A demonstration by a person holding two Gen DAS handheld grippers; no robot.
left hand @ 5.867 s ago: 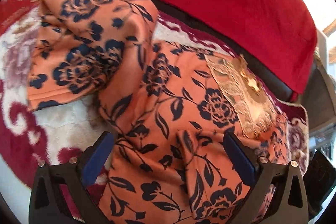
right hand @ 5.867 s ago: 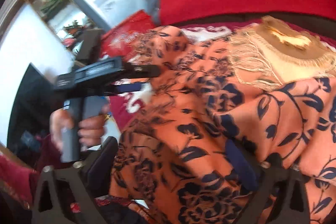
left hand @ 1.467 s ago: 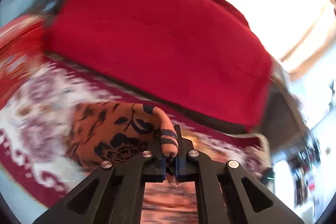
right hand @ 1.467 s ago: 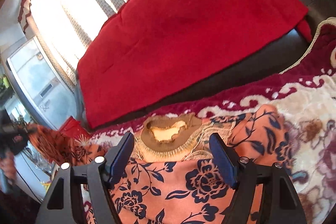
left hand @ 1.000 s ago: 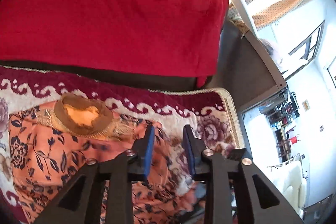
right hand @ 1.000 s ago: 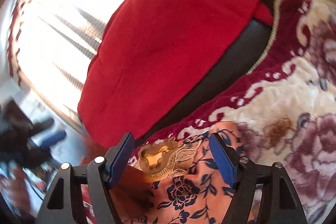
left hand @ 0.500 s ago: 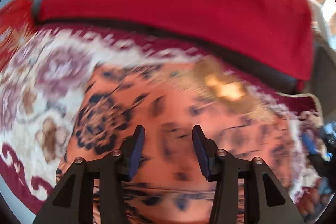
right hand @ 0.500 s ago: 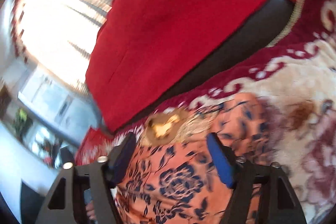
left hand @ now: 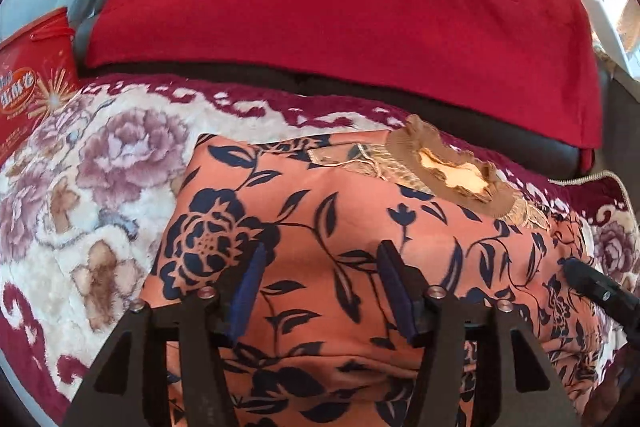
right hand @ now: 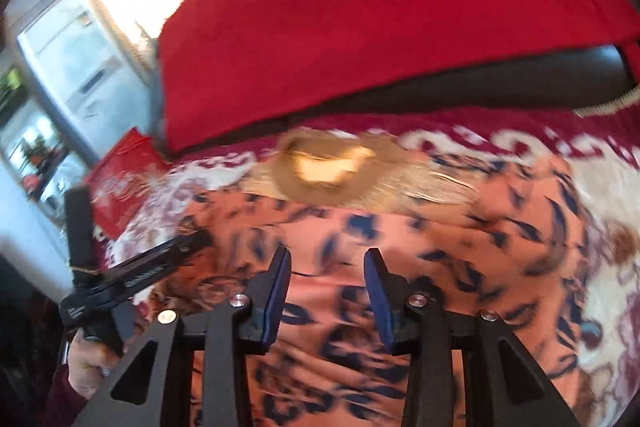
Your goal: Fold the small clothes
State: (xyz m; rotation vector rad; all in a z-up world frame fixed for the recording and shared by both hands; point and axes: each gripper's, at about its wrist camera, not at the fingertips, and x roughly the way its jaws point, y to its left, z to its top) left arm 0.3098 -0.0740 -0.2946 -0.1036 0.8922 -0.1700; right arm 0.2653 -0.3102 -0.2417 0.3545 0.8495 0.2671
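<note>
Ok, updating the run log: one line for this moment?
left gripper: open | right gripper: open | top: flat on blanket, sleeves folded in

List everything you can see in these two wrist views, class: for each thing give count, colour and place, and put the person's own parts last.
Garment: one, orange with navy flowers and a tan collar, lying on the blanket under both claws.
Blanket: one, cream with purple flowers and a maroon border, spread under the garment.
Red cloth: one, draped over the dark sofa back behind.
Red box: one, with printed lettering, at the blanket's far left.
Left claw: one, black with blue pads, open over the garment.
Right claw: one, black with blue pads, open over the garment.
Left hand: one, gripping the left claw's handle.
</note>
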